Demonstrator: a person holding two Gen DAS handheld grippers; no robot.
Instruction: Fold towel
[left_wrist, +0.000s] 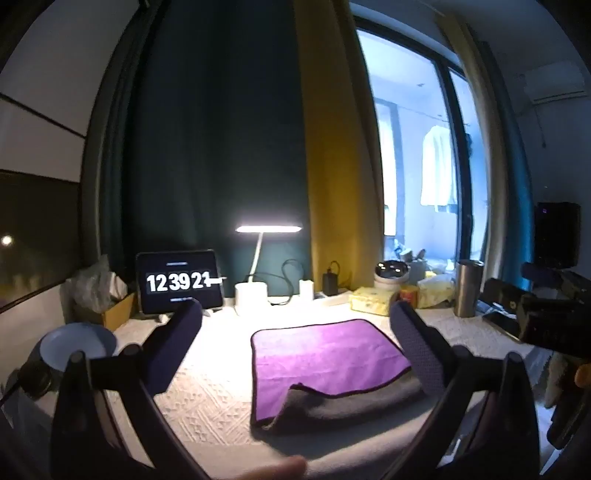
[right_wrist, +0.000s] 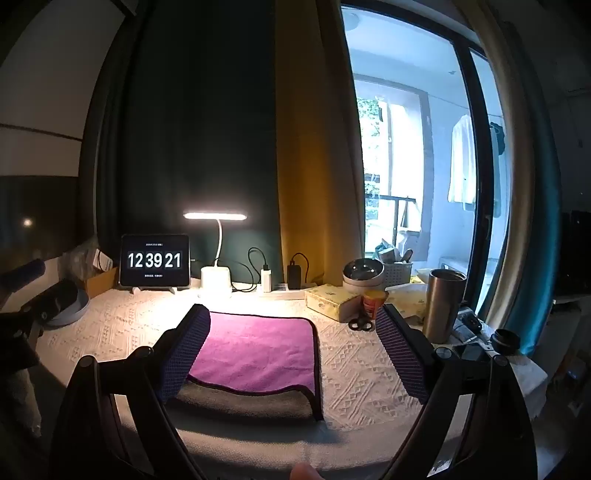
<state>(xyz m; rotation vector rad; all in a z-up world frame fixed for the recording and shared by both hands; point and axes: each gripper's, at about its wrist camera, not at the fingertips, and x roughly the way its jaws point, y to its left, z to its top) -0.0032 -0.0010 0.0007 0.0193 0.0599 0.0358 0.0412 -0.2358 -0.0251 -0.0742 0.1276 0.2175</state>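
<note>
A purple towel (left_wrist: 325, 354) with a grey underside lies flat on the white textured tablecloth (left_wrist: 207, 391); its near edge is folded over, showing a grey band. It also shows in the right wrist view (right_wrist: 258, 354). My left gripper (left_wrist: 295, 339) is open and empty, held above the table's near side, with the towel between its fingers and toward the right one. My right gripper (right_wrist: 291, 347) is open and empty, with the towel by its left finger. The right gripper's body shows at the far right of the left wrist view (left_wrist: 546, 310).
Along the back stand a tablet clock (right_wrist: 155, 260), a lit desk lamp (right_wrist: 216, 258), chargers, a tissue box (right_wrist: 328, 301), scissors (right_wrist: 360, 324) and a steel tumbler (right_wrist: 441, 306). A white bowl (left_wrist: 77, 345) sits at the left. Curtains and a window lie behind.
</note>
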